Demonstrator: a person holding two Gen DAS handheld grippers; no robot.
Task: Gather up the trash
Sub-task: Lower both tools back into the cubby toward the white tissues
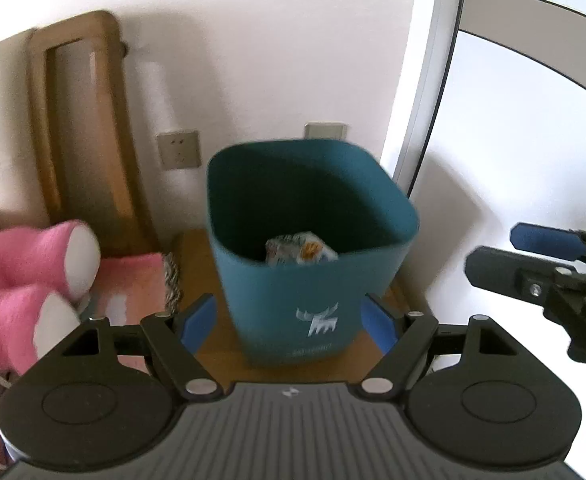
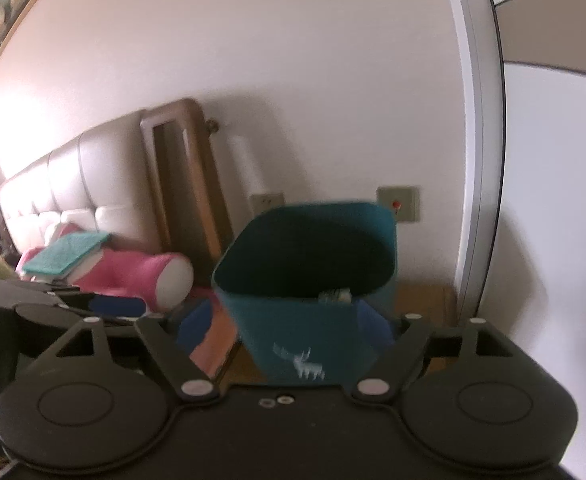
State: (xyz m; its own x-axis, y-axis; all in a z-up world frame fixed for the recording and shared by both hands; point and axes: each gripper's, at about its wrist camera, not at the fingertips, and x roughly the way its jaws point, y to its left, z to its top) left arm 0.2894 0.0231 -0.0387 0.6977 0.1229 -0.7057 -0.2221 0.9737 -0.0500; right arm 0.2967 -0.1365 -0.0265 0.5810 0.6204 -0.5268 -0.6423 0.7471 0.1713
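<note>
Standing on a wooden table (image 1: 209, 356) by the white wall (image 1: 273, 40), a blue bin (image 1: 293, 292) is seen, with crumpled trash (image 1: 299, 250) lying inside; the left gripper (image 1: 289, 322) and right gripper (image 2: 289, 330) are held wide open with nothing pinched between their blue pads

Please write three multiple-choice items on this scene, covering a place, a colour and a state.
1. Where does the bin stand?
A. on a wooden stand by the wall
B. on the bed
C. on a windowsill

2. What colour is the plush toy?
A. yellow
B. pink
C. green

3. How is the left gripper?
A. shut on a wrapper
B. shut, empty
C. open, empty

Answers:
1 A, wood shows under the bin.
2 B, pink with white ends.
3 C, its pads stand apart with nothing gripped; the wrapper lies in the bin.
</note>
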